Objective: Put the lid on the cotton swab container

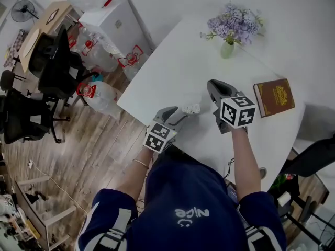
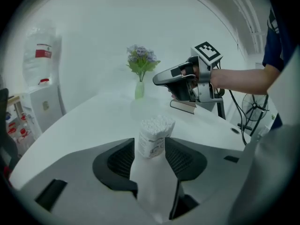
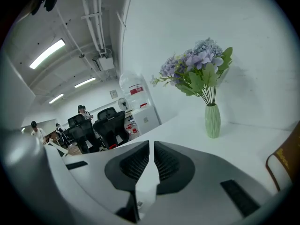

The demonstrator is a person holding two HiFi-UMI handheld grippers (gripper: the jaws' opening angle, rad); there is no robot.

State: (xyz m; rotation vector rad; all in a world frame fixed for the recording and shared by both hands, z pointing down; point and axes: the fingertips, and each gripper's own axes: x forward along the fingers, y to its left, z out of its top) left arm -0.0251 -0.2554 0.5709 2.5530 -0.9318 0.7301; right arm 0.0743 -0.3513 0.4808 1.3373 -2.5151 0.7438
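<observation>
Holding the cotton swab container [image 2: 153, 131] is the left gripper [image 2: 151, 149], its jaws closed against the container's two sides. The container stands upright between them near the front edge of the white table [image 1: 172, 61], its top open and packed with swabs. I cannot tell whether its base rests on the table or hangs just above it. I read this as the bracing step, with the body steadied and the closing not yet begun. The right gripper [image 3: 151, 145] hovers well apart, above the table and toward the vase of flowers [image 3: 212, 120]. Its jaws are drawn almost together with only a thin slit between them, and I make out nothing in that slit. I find no lid in any view, so my next move, as I judge it, calls for locating the lid. I would then take it flat in the right gripper and bring it level over the open top while the left keeps the body from tipping. Counting: two grippers, one container, one vase, one brown book [image 1: 274, 97], and no lid I can see.
</observation>
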